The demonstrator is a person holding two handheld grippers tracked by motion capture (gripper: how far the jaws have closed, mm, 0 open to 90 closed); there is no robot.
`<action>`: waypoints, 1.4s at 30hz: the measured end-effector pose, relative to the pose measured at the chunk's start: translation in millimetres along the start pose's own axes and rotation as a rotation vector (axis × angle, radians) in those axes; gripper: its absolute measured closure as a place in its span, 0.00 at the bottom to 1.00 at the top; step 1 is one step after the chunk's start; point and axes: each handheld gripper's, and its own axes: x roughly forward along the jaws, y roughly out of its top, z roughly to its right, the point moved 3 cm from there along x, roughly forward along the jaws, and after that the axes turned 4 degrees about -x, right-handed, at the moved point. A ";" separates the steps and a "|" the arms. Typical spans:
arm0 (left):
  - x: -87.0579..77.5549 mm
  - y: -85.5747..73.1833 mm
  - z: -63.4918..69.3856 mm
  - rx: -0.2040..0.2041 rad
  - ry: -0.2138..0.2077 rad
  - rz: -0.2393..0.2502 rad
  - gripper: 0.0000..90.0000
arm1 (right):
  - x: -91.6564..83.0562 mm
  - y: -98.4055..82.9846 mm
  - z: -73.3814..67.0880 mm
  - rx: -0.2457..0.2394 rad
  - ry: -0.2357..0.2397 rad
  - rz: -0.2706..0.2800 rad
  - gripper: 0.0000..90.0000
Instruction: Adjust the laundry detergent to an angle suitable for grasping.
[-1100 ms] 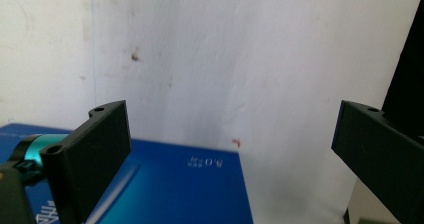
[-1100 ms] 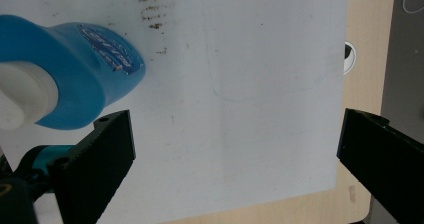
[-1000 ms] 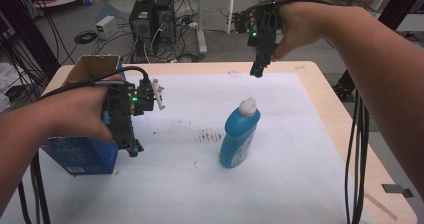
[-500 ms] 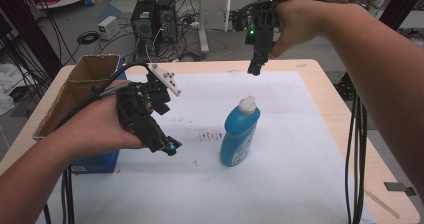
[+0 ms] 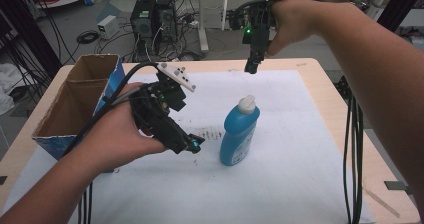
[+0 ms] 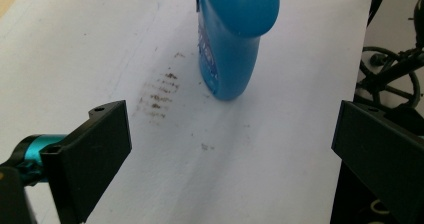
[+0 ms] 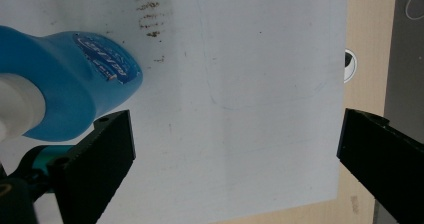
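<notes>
White sheet [image 5: 300, 174]; left claw [image 5: 195, 145] tilted bottleward

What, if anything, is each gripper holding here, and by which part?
Nothing. The left gripper and right gripper both have jaws wide open with nothing between them; the blue bottle stands untouched on the table.

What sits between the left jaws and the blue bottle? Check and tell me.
Nothing visible. The left gripper looks along bare white sheet straight to the blue bottle. Its jaws stand wide open, and only a patch of brown marks lies flat on the sheet, off to one side.
</notes>
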 end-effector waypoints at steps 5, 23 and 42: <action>8.8 6.1 3.5 -0.003 0.003 0.007 0.03 | 5.9 0.9 6.5 0.003 0.009 0.006 0.01; 43.2 33.9 18.2 -0.039 0.014 0.099 0.03 | 18.9 -1.6 23.2 0.054 0.032 0.012 0.01; 84.2 53.2 24.9 -0.050 0.044 0.094 0.03 | 20.7 -0.7 22.5 0.049 0.032 0.003 0.01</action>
